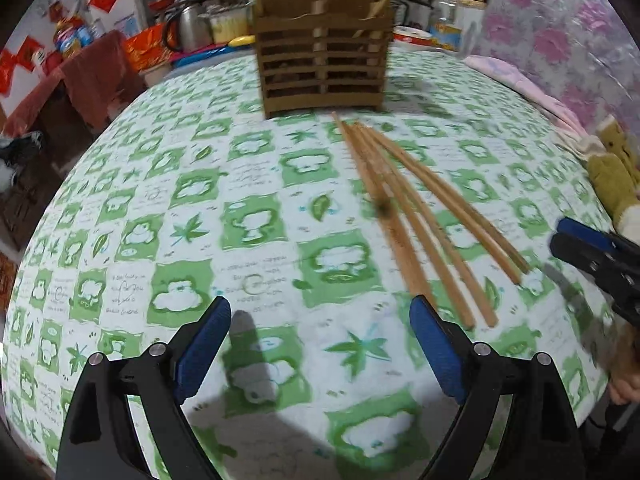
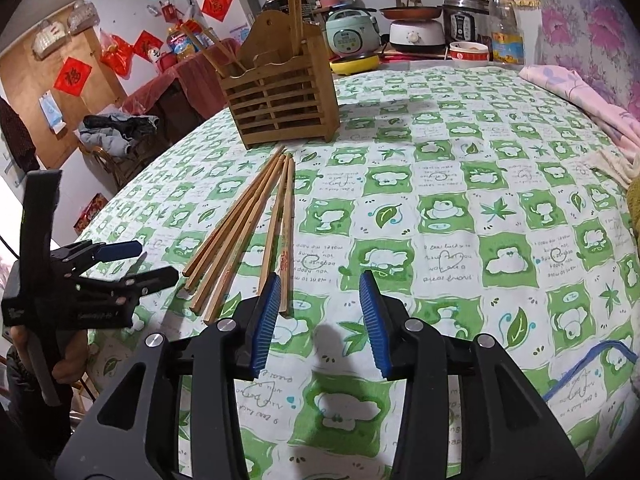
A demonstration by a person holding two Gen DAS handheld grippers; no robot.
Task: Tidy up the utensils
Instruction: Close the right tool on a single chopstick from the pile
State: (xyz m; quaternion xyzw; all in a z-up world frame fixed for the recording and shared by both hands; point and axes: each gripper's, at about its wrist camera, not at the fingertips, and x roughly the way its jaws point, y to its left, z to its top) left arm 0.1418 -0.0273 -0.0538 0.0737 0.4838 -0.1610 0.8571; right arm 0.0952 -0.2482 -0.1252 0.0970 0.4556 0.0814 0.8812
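While both grippers hang over the green-and-white tablecloth (image 2: 460, 208), neither has hold of anything. At the left, the left gripper (image 1: 320, 320) has its jaws spread wide over bare cloth, its blue pads (image 1: 204, 344) clear of everything. Just to its right lie the loose chopsticks (image 1: 404, 216), fanned on the cloth, their near ends beside its right finger. Right again, the right gripper (image 2: 318, 312) has its jaws partly apart and empty; the chopsticks' (image 2: 248, 224) near ends lie just left of its left pad (image 2: 266, 320). Far beyond them stands the wooden slatted holder (image 2: 280, 100), a few chopsticks (image 2: 296, 12) upright or leaning in its compartments.
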